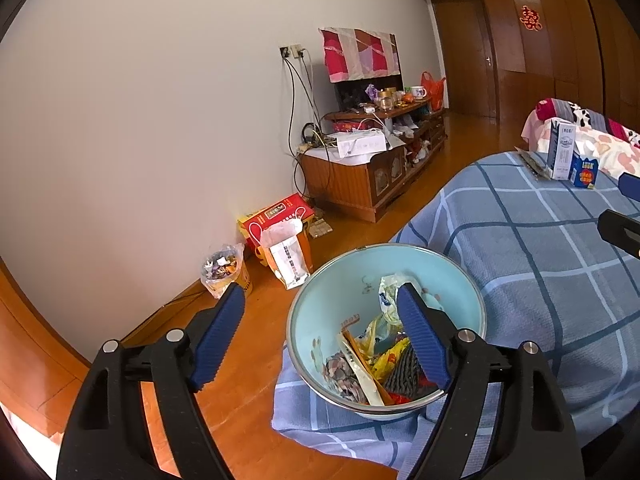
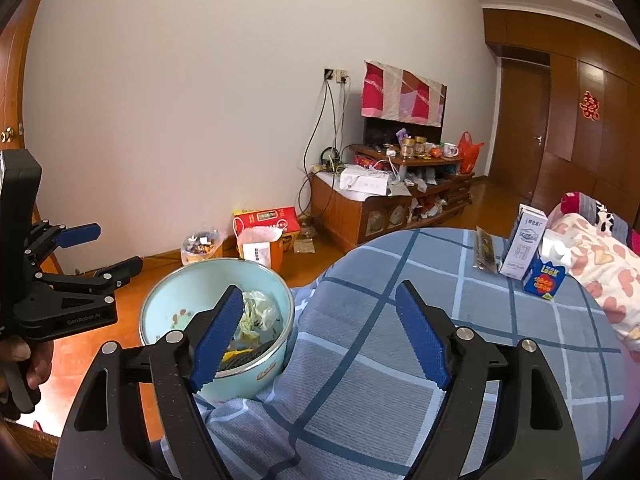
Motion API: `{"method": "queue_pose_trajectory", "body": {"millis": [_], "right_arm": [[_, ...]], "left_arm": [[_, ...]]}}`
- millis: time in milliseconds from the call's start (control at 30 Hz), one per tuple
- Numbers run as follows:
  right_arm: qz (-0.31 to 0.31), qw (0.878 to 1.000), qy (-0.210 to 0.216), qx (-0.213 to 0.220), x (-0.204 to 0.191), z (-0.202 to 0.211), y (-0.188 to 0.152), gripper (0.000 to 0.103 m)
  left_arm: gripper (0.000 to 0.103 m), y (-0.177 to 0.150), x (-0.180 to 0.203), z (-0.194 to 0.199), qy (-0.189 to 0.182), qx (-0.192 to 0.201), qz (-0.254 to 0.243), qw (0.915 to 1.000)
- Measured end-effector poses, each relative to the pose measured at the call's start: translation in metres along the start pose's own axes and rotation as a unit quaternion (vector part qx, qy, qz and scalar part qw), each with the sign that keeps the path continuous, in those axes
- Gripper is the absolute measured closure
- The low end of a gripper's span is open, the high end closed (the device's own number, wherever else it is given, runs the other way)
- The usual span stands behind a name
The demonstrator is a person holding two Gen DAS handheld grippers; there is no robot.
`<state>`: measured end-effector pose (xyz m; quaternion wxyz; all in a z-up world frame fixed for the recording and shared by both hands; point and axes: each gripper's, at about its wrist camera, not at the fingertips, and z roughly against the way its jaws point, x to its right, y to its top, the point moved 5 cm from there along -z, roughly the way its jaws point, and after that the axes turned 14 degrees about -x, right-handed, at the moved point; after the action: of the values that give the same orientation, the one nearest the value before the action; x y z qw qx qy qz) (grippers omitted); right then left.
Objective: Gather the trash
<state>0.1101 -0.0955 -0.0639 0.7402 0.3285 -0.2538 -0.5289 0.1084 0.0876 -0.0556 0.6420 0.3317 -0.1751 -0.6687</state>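
Two grippers, both spread wide, both empty.
Left gripper: lower centre, above trash-filled basin. Right gripper: lower centre, over checked bedspread.

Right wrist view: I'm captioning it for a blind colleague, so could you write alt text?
The open right gripper hangs empty over a blue plaid bedspread. A pale blue basin of wrappers sits at the bed's edge, two cartons stand further along, and the left gripper shows at left.
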Motion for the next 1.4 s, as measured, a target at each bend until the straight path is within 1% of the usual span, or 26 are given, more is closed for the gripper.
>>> {"method": "queue_pose_trajectory", "body": {"millis": [133,433,533,933,1000,1033,1067,1400], "right_arm": [[-0.003,1.0,-0.001,0.002,0.0019,0.0027,0.0,0.025],[-0.003,1.0,0.0,0.002,0.0021,0.0034,-0.0004,0.024],[-0.003,1.0,0.001,0.002,0.0017,0.0043,0.0001,0.024],[-0.005,1.0,0.003,0.002,-0.0015,0.0047,-0.0001,0.024],[-0.006,1.0,0.004,0.002,-0.002,0.0047,-0.0002,0.024],[-0.006,1.0,0.004,0.002,-0.002,0.0048,-0.0002,0.024],[-0.006,1.0,0.004,0.002,-0.0023,0.0048,-0.0005,0.024],[-0.011,1.0,0.002,0.01,-0.0021,0.0089,-0.0024,0.022]], "left_arm": [[0.022,0.0008,-0.0027,0.0027,0.001,0.003,0.005,1.0],[0.021,0.001,-0.004,0.0032,0.003,0.003,0.006,1.0],[0.016,0.0011,-0.0078,0.0027,0.006,0.004,0.01,0.9999],[0.015,0.0017,-0.0083,0.0017,0.002,0.003,0.009,0.9999],[0.013,0.002,-0.008,0.002,0.001,0.005,0.01,0.9999],[0.009,0.0022,-0.0084,0.0024,0.0,0.006,0.012,0.9999],[0.008,0.0022,-0.0082,0.0033,0.0,0.008,0.013,0.9999],[0.007,0.0021,-0.0028,0.0031,-0.006,0.008,0.005,0.9999]]}}
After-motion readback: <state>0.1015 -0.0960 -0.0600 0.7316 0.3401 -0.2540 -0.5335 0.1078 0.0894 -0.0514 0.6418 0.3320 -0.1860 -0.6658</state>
